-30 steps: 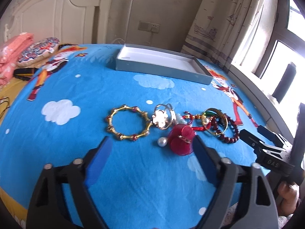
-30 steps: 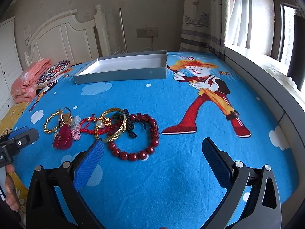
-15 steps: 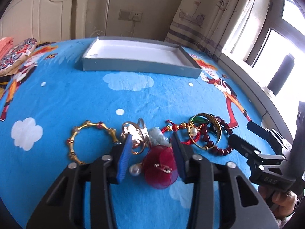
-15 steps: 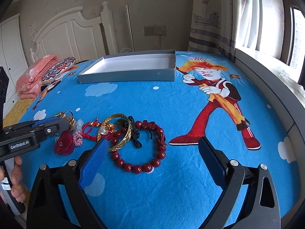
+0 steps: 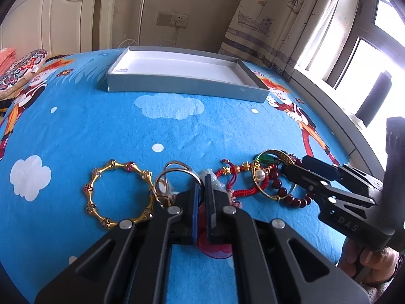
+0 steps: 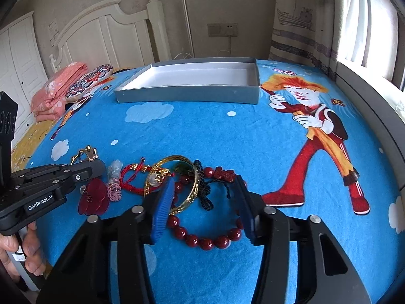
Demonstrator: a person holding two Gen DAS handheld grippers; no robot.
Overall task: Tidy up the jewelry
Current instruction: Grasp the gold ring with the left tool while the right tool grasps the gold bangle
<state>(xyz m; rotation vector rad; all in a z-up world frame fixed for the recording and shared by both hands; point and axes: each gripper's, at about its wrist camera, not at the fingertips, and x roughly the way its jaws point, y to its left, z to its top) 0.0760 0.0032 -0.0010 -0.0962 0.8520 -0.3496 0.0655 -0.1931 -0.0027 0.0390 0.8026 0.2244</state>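
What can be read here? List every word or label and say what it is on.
"GenRobot.AI": side of the left gripper, in the right wrist view.
"DAS": body of the right gripper, in the left wrist view.
Small tag under the person's hand: too blurred to read.

You can read two markings, both on gripper bodies. "GenRobot.AI" in white letters runs along the black side of the left gripper (image 6: pixel 97 169), just left of the red petal charm (image 6: pixel 93 200). "DAS" in faint raised letters sits on the black body of the right gripper (image 5: pixel 297 168), right of that same charm (image 5: pixel 215 248). Nothing else is legible.
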